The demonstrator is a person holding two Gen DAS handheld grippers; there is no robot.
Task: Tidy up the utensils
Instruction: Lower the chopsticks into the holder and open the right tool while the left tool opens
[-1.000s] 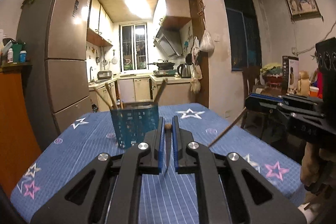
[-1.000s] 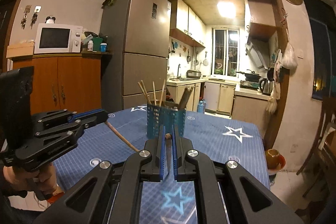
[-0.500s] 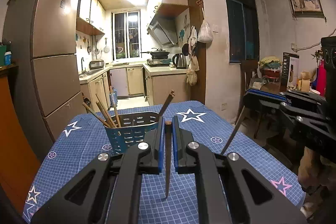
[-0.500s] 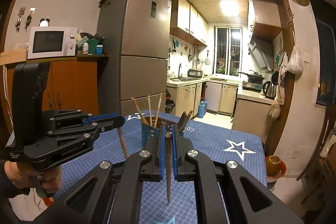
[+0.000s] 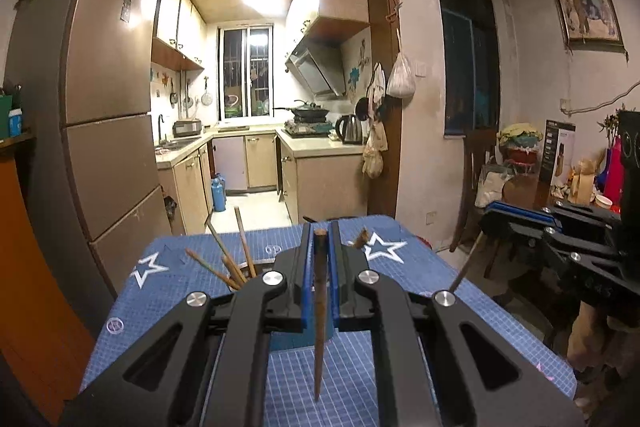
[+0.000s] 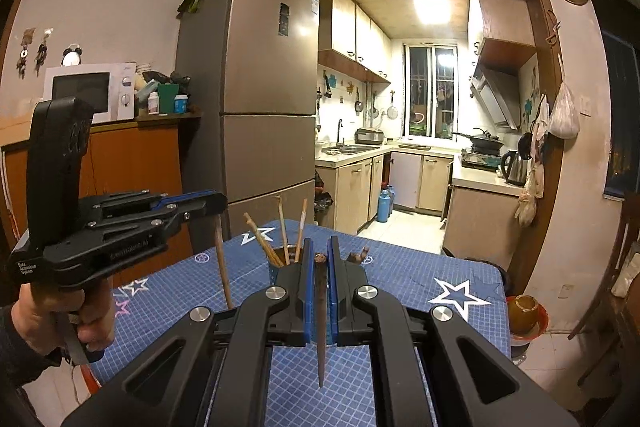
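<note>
My left gripper [image 5: 320, 231] is shut on a brown chopstick [image 5: 319, 327] that hangs tip down between its blue pads. My right gripper [image 6: 319, 247] is shut the same way on a darker chopstick [image 6: 321, 327]. Both hover above the blue star-patterned tablecloth [image 5: 192, 291], side by side. The blue slotted holder [image 6: 274, 274] stands just beyond both grippers, mostly hidden by their fingers, and several chopsticks [image 5: 236, 259] stick up out of it. In the right wrist view the left gripper [image 6: 200, 201] shows at the left with its chopstick [image 6: 222, 263]. The right gripper [image 5: 516, 223] shows at the right of the left wrist view.
A tall fridge [image 6: 264, 99] and an orange cabinet [image 6: 132, 163] with a microwave stand left of the table. A wooden chair [image 5: 476, 179] and a cluttered side table are to the right. A small bowl [image 6: 526, 309] sits low past the table's right edge. A kitchen doorway lies beyond.
Both grippers have risen, each keeping its chopstick, and the sticks now hang nearly upright. The holder has dropped in both views and now sits behind the fingers.
</note>
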